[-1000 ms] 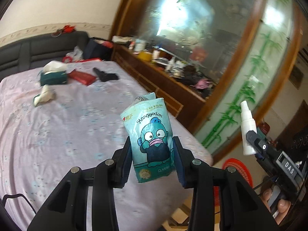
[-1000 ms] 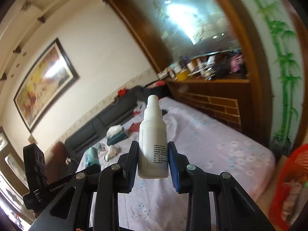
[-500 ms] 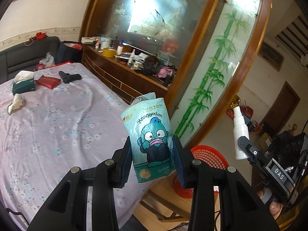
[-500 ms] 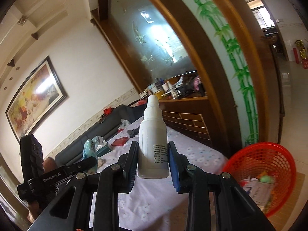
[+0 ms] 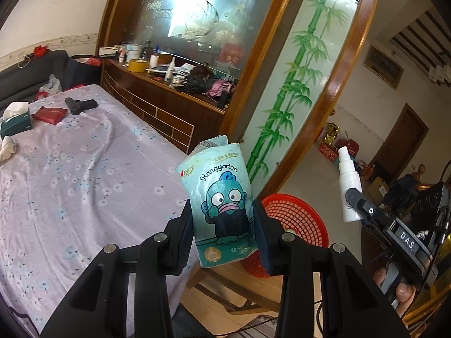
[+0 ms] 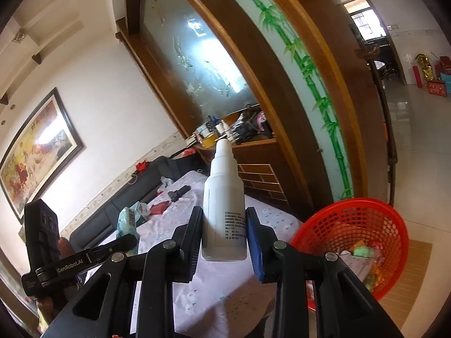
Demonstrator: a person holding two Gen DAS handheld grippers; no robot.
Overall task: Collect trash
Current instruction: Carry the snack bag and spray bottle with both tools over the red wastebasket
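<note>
My left gripper (image 5: 224, 232) is shut on a teal tissue pack (image 5: 221, 202) printed with a cartoon fish, held upright over the corner of the bed. A white plastic bottle (image 6: 224, 205) stands upright in my right gripper (image 6: 224, 238), which is shut on it. The red mesh basket (image 5: 298, 219) sits on the floor just beyond the tissue pack, partly hidden behind it. In the right wrist view the red basket (image 6: 363, 225) is to the lower right, with papers and wrappers inside. The white bottle (image 5: 348, 186) and the right gripper also show at the right of the left wrist view.
A bed with a lilac flowered sheet (image 5: 70, 174) carries a green tissue box (image 5: 15, 121), a red packet (image 5: 49, 114), a black toy gun (image 5: 80, 105) and a crumpled tissue (image 5: 7, 148). A cluttered wooden shelf (image 5: 180, 84) and a bamboo-painted glass partition (image 5: 293, 90) stand behind. Tiled floor (image 6: 417, 146) opens to the right.
Both grippers have swung right from over the bed towards its corner. The red basket has come into fuller view near both. The pack and the bottle stay gripped.
</note>
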